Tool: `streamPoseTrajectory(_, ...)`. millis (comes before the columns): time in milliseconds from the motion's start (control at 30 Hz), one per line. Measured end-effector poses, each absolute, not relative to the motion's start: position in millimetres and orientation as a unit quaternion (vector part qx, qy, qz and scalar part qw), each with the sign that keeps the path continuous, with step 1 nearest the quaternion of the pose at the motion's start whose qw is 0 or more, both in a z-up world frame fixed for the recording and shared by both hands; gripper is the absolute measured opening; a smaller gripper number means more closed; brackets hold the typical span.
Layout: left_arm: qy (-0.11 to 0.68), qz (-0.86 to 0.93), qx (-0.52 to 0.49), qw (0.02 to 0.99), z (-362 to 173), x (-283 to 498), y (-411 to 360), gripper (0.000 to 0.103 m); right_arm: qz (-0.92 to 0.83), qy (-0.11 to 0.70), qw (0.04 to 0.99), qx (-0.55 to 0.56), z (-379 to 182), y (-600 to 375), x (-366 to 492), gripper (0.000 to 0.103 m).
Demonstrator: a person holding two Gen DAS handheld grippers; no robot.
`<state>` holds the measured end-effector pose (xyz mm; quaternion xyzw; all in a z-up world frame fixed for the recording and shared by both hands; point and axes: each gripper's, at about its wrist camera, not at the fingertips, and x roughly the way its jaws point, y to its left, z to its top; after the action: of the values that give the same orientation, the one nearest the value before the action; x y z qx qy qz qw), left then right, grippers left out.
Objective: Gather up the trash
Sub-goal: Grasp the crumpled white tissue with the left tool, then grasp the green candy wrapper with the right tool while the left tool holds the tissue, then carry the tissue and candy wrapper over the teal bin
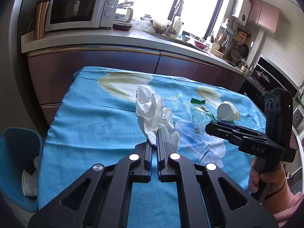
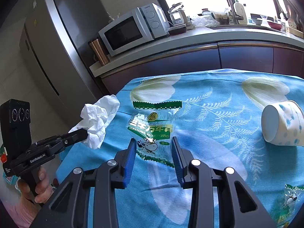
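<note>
I am looking at a bench [image 1: 85, 114] that is wearing a blue cloth with pale flowers and white fern leaves printed on it. The cloth is hanging over the near left edge, and beside that edge a blue bin [image 1: 17, 163] is standing on the floor with some white things lying inside.

My left gripper [image 1: 154, 133] is clenching its fingers on a crumpled white tissue [image 1: 153, 112], which is sticking up above the cloth. My right gripper [image 2: 154, 142] is grasping a clear plastic wrapper [image 2: 152, 131] with green print and a small cow picture; the blue pads are pressing it on both sides, and it is standing upright between them over the middle of the cloth.

A paper cup [image 2: 283, 123] with blue dots is lying on its side on the cloth, well apart to the right. Another small wrapper [image 2: 290, 199] is lying at the near right corner.

Behind the bench a long kitchen counter [image 1: 133, 38] is running under a bright window. A white microwave [image 1: 79, 9] and a copper-coloured flask [image 1: 40, 19] are standing at its left end, and dishes and utensils are crowding the sink side. A grey fridge [image 2: 57, 38] is standing further left. A hand [image 1: 264, 178] in a pink sleeve is holding the right handle.
</note>
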<state>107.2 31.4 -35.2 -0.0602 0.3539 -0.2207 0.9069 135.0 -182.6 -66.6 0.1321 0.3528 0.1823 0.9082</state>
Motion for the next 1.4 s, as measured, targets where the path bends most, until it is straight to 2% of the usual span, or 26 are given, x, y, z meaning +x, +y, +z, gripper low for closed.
streamPoseTrajectory(1400, 0.318, -0.039, -0.131, 0.938, -26.2, 12.2, 217.8, 0.004, 0.353, 0.358, 0.863, 0.047, -54.6, -16.8, 125.1, 0.035)
